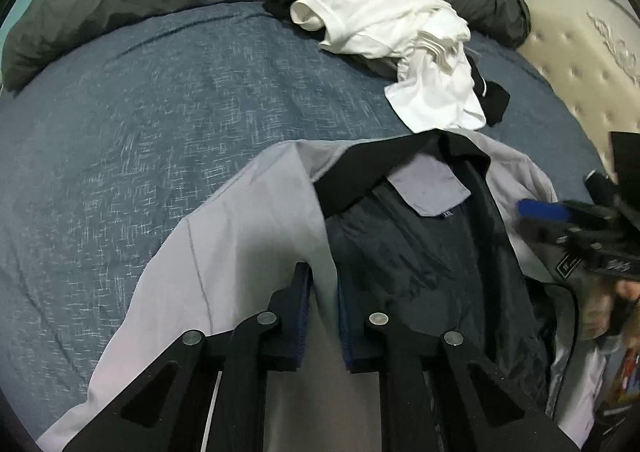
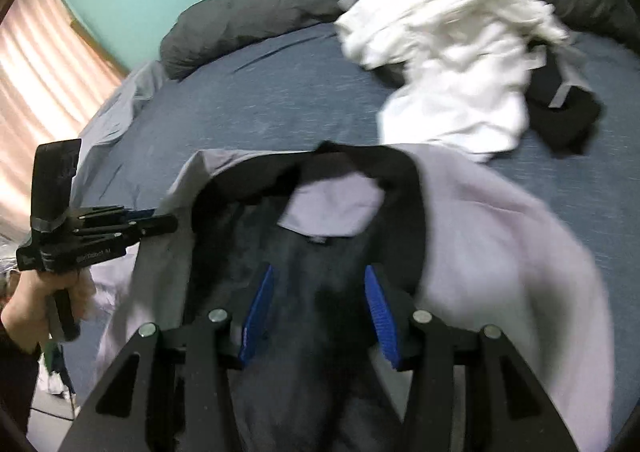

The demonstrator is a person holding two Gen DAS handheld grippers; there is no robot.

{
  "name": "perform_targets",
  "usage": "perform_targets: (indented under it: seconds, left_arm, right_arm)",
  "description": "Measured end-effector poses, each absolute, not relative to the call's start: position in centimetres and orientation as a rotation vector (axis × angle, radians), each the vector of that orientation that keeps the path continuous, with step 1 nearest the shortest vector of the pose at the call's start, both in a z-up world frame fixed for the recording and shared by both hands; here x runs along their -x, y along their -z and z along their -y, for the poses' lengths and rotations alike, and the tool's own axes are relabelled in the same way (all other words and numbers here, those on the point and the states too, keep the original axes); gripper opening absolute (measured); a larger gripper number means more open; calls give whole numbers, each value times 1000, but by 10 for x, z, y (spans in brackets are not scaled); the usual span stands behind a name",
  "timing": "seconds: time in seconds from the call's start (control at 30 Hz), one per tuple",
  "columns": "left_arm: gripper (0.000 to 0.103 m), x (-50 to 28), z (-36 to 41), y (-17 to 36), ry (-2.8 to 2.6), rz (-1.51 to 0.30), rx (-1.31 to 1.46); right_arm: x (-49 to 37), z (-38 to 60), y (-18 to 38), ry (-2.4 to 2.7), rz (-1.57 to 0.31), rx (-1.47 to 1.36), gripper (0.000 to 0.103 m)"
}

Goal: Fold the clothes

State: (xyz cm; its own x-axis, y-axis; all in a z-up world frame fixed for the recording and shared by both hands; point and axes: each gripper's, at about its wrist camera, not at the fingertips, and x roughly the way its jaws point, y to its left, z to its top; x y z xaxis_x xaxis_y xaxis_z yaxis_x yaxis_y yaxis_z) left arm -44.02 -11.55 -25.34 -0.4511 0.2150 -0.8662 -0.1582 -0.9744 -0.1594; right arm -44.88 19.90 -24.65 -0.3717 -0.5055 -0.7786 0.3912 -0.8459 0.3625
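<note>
Pale lilac jacket with black collar, dark lining up, spread open on bed

Both wrist views, close above jacket

The size tag under the jacket's collar patch seems to read "XXL". Pale lettering on the left gripper's body is too blurred to read.

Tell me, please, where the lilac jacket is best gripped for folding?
Likely at the shoulders, from the near open-front side: the jacket lies lining-up, black collar toward the white pile, so both front edges face the grippers.
</note>
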Motion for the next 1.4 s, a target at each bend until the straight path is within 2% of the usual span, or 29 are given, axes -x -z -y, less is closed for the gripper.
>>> perform_targets:
  seconds: [0.07,0.13,0.5,0.53,0.6,0.63,0.67,0.87,0.97,1.0,1.07,1.17,1.27,1.3,1.33,1.37,1.4]
  left_arm:
    - [11,441,117,255,-2499,79,1497]
    - [11,442,118,255,-2492,90,1484]
    - [11,443,122,251,-2475,106,1417]
    - [11,444,123,251,-2476,106,1415]
    - [11,444,124,251,-2481,103,1412]
    - [11,444,125,251,-2483,102,1411]
    - [11,444,126,251,-2485,106,1408]
    - [11,445,121,246,-2493,112,1394]
    - [26,446,116,240,-2494,95,1373]
    - [27,446,113,238,-2495,84,1364]
    - [27,447,109,235,-2498,54,1355]
    - [27,453,105,242,-2500,4,1381]
    - [27,460,112,255,-2506,36,1422]
    - [26,461,114,258,-2504,45,1429]
    - [22,462,116,262,-2501,53,1435]
    - [11,463,119,265,-2497,61,1440]
    - [3,463,122,267,-2495,71,1444]
  right_arm:
    - [460,-183,255,2212,183,-1326,50]
    - [472,-168,262,2206,227,-1334,57]
    - [522,-114,293,2144,477,-1343,58]
    - [523,-114,292,2141,491,-1327,41]
    - [523,-113,290,2137,519,-1295,16]
    - [522,-115,287,2147,527,-1283,6]
    - [522,-117,284,2156,532,-1271,3]
    - [531,-134,246,2214,482,-1183,2]
    - [545,-137,224,2262,450,-1185,2]
    - [551,-137,217,2278,430,-1191,2]
    - [563,-137,206,2307,387,-1227,2]
    - [578,-134,214,2213,425,-1355,2]
    - [568,-127,219,2220,358,-1324,6]
    - [565,-125,221,2221,338,-1316,9]
    - [560,-123,228,2220,328,-1320,20]
    - [555,-122,234,2219,320,-1324,28]
    - [550,-122,239,2221,326,-1322,42]
